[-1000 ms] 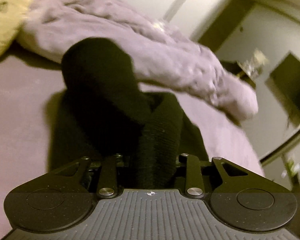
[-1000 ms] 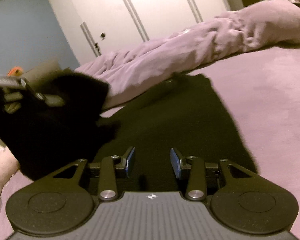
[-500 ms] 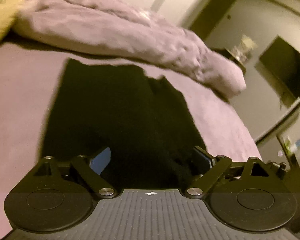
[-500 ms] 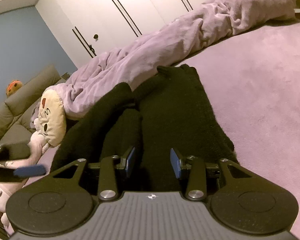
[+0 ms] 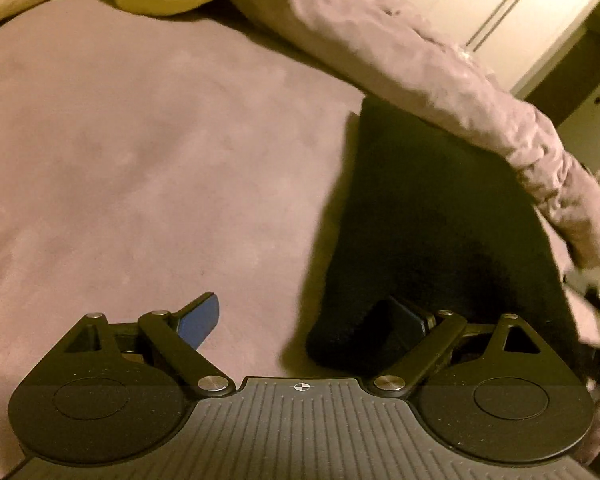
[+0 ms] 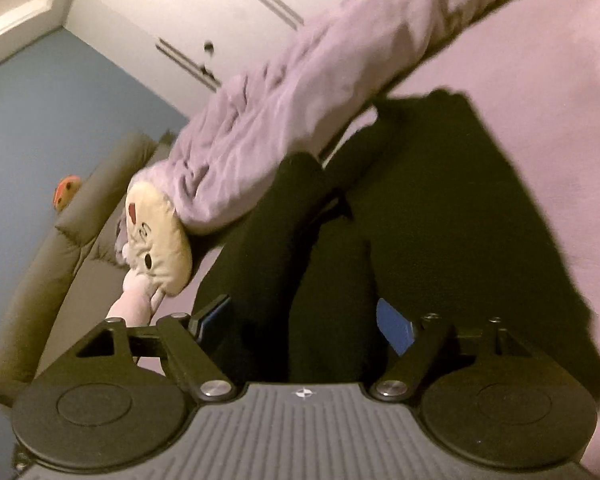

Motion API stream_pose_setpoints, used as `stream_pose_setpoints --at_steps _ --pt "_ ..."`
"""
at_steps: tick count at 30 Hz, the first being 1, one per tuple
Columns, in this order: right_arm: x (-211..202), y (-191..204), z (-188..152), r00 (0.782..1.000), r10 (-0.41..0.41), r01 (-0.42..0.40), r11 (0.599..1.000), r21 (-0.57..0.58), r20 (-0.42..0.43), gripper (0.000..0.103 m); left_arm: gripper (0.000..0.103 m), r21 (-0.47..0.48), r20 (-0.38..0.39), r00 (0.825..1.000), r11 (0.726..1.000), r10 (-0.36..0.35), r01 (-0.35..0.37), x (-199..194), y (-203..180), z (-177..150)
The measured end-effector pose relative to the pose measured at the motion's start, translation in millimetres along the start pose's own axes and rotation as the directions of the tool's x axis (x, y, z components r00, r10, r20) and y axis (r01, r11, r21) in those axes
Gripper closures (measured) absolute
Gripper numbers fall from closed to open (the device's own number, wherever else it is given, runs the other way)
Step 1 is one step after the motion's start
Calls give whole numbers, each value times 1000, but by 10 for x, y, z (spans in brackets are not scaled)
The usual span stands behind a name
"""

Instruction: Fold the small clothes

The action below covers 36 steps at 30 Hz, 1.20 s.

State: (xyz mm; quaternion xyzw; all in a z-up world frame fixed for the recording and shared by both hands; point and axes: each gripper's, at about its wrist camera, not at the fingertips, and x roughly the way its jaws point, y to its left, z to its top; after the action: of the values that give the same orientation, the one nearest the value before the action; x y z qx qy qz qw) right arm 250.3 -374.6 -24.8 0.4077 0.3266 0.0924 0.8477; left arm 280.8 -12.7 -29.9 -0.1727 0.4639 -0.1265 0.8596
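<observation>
purple bedsheet (image 5: 140,140) | rumpled lilac duvet (image 6: 300,92) | cream plush toy (image 6: 156,240) | white wardrobe (image 6: 172,12)

A black knit garment (image 5: 440,220) lies spread on the purple bed (image 5: 140,140), its far edge just beside the rumpled blanket (image 5: 420,60). In the right wrist view a folded part (image 6: 284,240) runs lengthwise along its left side.

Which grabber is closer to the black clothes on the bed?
Right. The right gripper is open with the black clothes bunched between its fingers. The left gripper is open too, off at the garment's edge, mostly over bare bedsheet.
</observation>
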Motion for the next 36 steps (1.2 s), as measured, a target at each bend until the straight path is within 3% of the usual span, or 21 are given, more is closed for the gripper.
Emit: stream_pose_setpoints --at_steps 1,7,9,10,11,13,16,18,20,22,25,28,34,36 --pt "73 -8 63 1000 21 -21 1000 17 -21 19 9 5 -4 1000 1000 0 0 28 -2 -7" --pt "510 27 291 995 54 -48 996 72 -85 18 7 56 5 1000 998 13 -14 37 -7 -37" --pt "629 72 283 994 45 -39 998 56 -101 36 6 53 -1 1000 998 19 -19 42 9 -41" --pt "673 102 271 994 30 -26 999 35 -107 57 6 49 -4 1000 999 18 -18 37 12 -39" --pt "705 130 249 993 37 -35 999 18 -115 69 6 48 -5 1000 999 16 -15 29 12 -36" --pt "719 180 215 994 22 -25 999 -21 -112 69 6 59 -9 1000 998 18 -17 26 10 -32" --pt "723 210 213 992 1 -6 999 -36 -130 57 6 63 -14 1000 998 19 -18 11 24 -34" --pt "716 204 237 990 11 -14 1000 -24 -143 55 6 60 -16 1000 998 21 -20 -7 26 -36" --pt "699 268 228 991 -27 17 997 -79 -129 69 6 61 -19 1000 998 25 -23 -3 8 -30" --pt "667 382 195 992 -75 58 986 -155 -103 75 6 64 -22 999 998 25 -24 -13 6 -40" --pt "550 674 150 987 -160 146 935 -323 -16 79 6 67 -27 999 997 27 -25 -13 -9 -38" --pt "365 971 169 980 -172 196 871 -450 95 80 5 75 -32 999 997 15 -12 -24 -38 -39" --pt "57 1171 258 950 -189 301 772 -559 250 80 3 101 -34 999 995 -22 25 -52 -158 -66" --pt "18 1130 271 926 -230 368 724 -584 299 80 2 113 -39 999 993 -33 38 -46 -201 -77"
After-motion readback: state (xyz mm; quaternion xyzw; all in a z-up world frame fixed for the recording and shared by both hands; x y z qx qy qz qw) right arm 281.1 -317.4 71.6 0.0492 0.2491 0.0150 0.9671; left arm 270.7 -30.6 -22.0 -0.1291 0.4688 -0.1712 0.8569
